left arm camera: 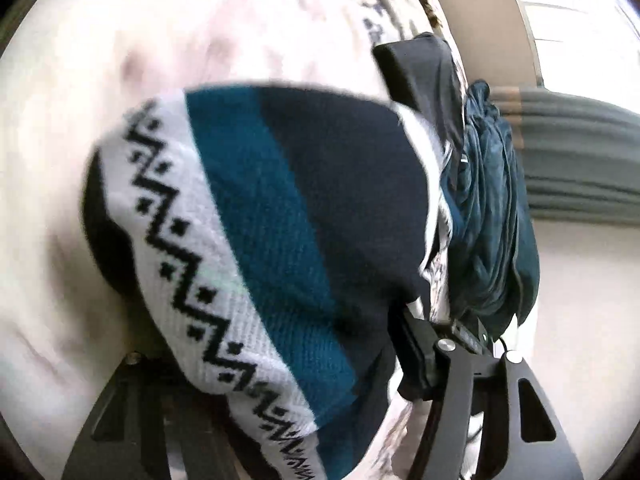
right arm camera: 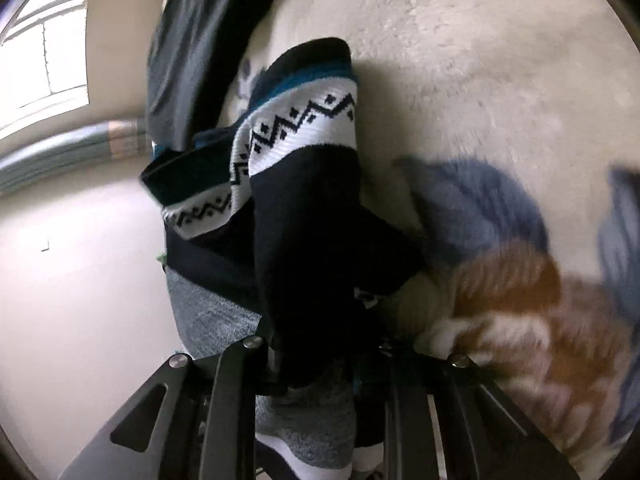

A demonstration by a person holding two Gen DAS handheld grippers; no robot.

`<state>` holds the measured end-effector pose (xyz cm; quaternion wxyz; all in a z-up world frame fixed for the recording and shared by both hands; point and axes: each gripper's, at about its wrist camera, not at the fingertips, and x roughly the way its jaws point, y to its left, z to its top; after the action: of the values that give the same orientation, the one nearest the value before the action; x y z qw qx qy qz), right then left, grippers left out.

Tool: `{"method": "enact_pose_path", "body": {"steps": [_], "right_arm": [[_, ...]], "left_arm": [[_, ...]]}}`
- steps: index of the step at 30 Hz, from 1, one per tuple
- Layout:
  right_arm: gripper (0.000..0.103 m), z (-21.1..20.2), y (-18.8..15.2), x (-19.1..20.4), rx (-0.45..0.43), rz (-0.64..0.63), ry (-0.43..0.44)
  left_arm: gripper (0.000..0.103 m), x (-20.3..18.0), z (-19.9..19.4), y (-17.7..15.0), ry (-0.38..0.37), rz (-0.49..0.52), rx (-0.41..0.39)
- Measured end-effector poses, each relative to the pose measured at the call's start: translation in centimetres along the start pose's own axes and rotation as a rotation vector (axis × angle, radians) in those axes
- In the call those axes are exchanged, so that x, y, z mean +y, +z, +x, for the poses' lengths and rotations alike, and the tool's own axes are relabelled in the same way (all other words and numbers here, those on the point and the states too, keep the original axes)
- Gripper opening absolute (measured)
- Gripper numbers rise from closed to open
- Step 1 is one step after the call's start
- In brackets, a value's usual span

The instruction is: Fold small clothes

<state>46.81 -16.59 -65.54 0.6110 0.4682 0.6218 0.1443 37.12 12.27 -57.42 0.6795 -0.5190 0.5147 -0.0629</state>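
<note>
A sock (left arm camera: 280, 232) with navy, teal and white bands and a black zigzag pattern fills the left wrist view. It drapes over my left gripper (left arm camera: 340, 320), whose jaws are shut on it. In the right wrist view the same patterned sock (right arm camera: 304, 184) hangs doubled over, and my right gripper (right arm camera: 320, 344) is shut on its dark navy part. A grey knit sock part (right arm camera: 304, 428) shows below between the fingers. The fingertips are hidden by cloth in both views.
A cream fluffy blanket (right arm camera: 480, 60) lies under the socks. A dark teal garment (left arm camera: 492, 208) and a black folded piece (left arm camera: 424, 80) lie to the right in the left wrist view. An orange, white and blue cloth (right arm camera: 520, 300) lies at the right. A window (right arm camera: 44, 60) is behind.
</note>
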Motion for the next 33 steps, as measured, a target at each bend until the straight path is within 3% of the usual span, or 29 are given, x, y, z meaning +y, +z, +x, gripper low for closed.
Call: {"method": "enact_pose_path", "body": {"steps": [5, 7, 9, 10, 11, 13, 16, 18, 21, 22, 23, 24, 27, 33], "right_arm": [[0.018, -1.4, -6.8, 0.1, -0.037, 0.045, 0.025], [0.018, -1.5, -9.6, -0.3, -0.018, 0.076, 0.036], [0.022, -1.1, -11.3, -0.3, -0.027, 0.084, 0.007], [0.028, -1.2, -11.6, -0.4, -0.038, 0.088, -0.012], [0.041, -1.5, -11.7, -0.8, -0.043, 0.097, -0.055], [0.05, -2.3, -11.5, -1.1, -0.045, 0.112, -0.079], [0.075, -4.5, -11.4, -1.3, -0.075, 0.078, -0.128], [0.076, -6.9, -11.5, -0.8, -0.116, 0.011, -0.196], [0.083, -9.1, -9.4, 0.7, -0.158, -0.078, -0.255], [0.092, -8.9, -7.8, 1.9, -0.165, -0.109, -0.282], [0.094, -8.7, -6.7, 2.4, -0.17, -0.149, -0.297], [0.094, -11.0, -6.2, 1.4, -0.168, -0.168, -0.3], [0.094, -8.2, -2.9, 2.7, -0.131, -0.229, -0.322], [0.096, -0.9, 2.5, 5.2, -0.038, -0.317, -0.303]], "left_arm": [[0.06, -3.6, 0.1, 6.9, 0.15, 0.272, 0.147], [0.063, -4.7, 0.5, 8.2, 0.234, 0.411, 0.208], [0.063, -5.3, 0.3, 7.7, 0.305, 0.477, 0.228], [0.063, -5.2, -0.1, 7.3, 0.315, 0.483, 0.224], [0.064, -5.0, -1.2, 6.5, 0.344, 0.474, 0.194], [0.064, -3.9, -3.6, 5.3, 0.374, 0.444, 0.139], [0.07, -2.0, -7.6, 2.2, 0.53, 0.396, 0.022], [0.079, -0.4, -9.0, -0.1, 0.714, 0.396, -0.056], [0.079, 3.4, -8.6, -2.7, 0.862, 0.367, -0.046], [0.079, 4.6, -8.1, -3.1, 0.887, 0.347, -0.026], [0.081, 6.0, -7.5, -3.3, 0.884, 0.315, -0.007], [0.087, 6.4, -7.3, -3.3, 0.875, 0.312, -0.022], [0.103, 7.2, -6.8, -2.3, 0.831, 0.263, -0.042], [0.103, 8.0, -6.3, -1.6, 0.855, 0.22, -0.077]]}}
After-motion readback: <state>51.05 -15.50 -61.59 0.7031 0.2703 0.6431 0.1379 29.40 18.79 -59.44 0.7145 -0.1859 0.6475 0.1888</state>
